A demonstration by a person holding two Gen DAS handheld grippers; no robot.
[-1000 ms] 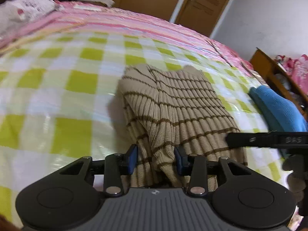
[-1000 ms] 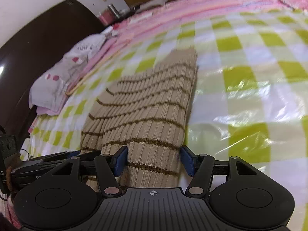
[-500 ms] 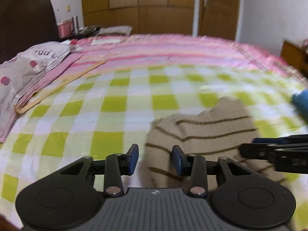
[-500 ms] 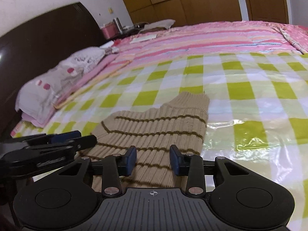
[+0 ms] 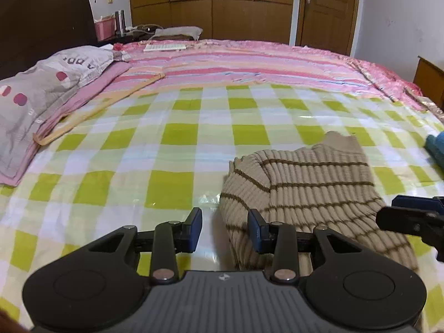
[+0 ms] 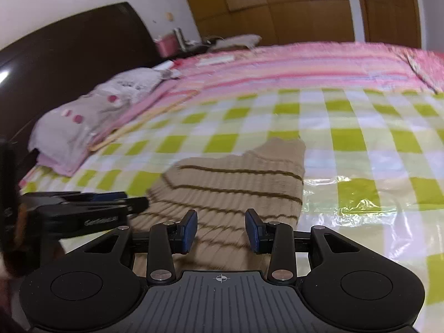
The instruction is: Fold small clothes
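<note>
Lying just ahead of both tools, the striped sweater (image 5: 310, 191) runs lengthwise away from them on the bed (image 5: 177, 136), collar at the far end. The right tool (image 6: 221, 229) hangs over its near hem, jaws opening and empty; the left tool (image 5: 224, 229), part open and empty, sits off its left edge. Bare checked cover lies open beyond and leftward for folding.
</note>
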